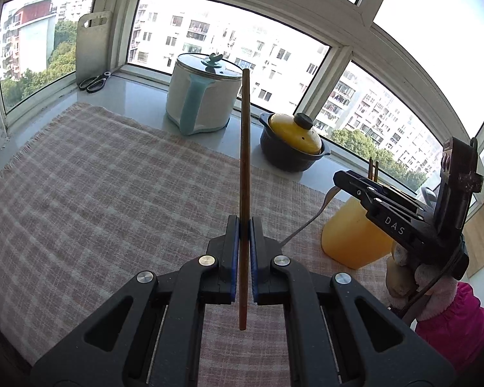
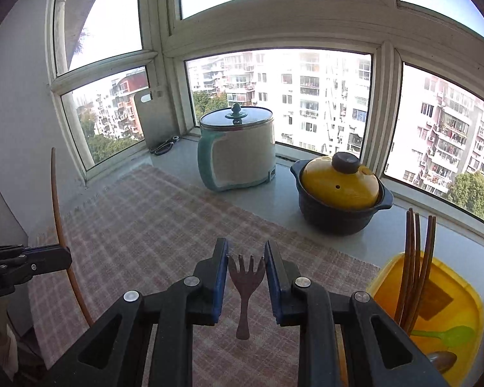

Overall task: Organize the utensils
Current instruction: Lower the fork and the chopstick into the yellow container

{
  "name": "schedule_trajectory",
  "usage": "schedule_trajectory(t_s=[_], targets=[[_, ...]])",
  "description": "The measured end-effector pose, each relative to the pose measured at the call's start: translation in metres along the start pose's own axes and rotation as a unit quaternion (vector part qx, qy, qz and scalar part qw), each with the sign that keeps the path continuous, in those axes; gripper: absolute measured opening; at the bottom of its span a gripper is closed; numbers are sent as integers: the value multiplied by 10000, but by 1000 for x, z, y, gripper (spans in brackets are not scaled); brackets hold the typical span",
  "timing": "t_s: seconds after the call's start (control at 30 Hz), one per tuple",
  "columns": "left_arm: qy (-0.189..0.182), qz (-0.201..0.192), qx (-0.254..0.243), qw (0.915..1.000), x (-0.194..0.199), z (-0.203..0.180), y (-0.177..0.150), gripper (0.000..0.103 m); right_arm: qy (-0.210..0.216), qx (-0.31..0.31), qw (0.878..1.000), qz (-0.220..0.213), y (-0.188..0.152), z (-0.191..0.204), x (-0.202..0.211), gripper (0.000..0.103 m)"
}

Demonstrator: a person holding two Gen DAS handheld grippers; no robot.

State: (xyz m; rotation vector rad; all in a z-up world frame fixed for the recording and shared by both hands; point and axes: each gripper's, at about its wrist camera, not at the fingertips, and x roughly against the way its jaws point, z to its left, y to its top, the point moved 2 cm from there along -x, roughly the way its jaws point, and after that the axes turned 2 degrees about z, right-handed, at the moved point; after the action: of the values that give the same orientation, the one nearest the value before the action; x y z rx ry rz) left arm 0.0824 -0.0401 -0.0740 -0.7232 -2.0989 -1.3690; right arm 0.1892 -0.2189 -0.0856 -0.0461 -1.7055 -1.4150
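Cloth [image 1: 113, 177] over the surface: pink and cream check, faded. Bare surface [image 1: 138, 96] beyond it pale grey. Left hand-held gripper [image 1: 244, 225] black with blue pads, gripping a reddish-brown chopstick [image 1: 244, 148]. Right hand-held gripper [image 2: 246, 261] same black and blue; fork [image 2: 244, 287] between its pads dull brownish metal. Holder [image 2: 461, 290], far right: bright yellow, with brown chopsticks [image 2: 416, 258] and a lime-green spoon [image 2: 448, 335]. Casserole [image 2: 335, 213] dark navy, lid [image 2: 338, 183] mustard yellow, knob dark. Electric cooker [image 2: 242, 158] white with teal handle. Sleeve [image 1: 458, 319] magenta.
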Motion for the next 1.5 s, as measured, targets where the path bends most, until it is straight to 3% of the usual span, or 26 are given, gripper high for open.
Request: schedule_trajectory(t_s=[0.4, 0.77, 1.17, 1.5], targets=[[-205, -317, -65, 9993, 14, -47, 3, 4, 357, -71, 9981, -502, 6, -12, 75, 22], [-459, -574, -118, 9972, 12, -92, 27, 4, 426, -246, 9938, -996, 19, -43, 140, 22], [-817, -696, -197, 9940, -12, -144, 58, 4, 51, -527, 9892, -1365, 26, -101, 182, 22], [-903, -720, -320, 9928, -45, -182, 78, 4, -254, -686, 9891, -1279, 18, -147, 180, 22]])
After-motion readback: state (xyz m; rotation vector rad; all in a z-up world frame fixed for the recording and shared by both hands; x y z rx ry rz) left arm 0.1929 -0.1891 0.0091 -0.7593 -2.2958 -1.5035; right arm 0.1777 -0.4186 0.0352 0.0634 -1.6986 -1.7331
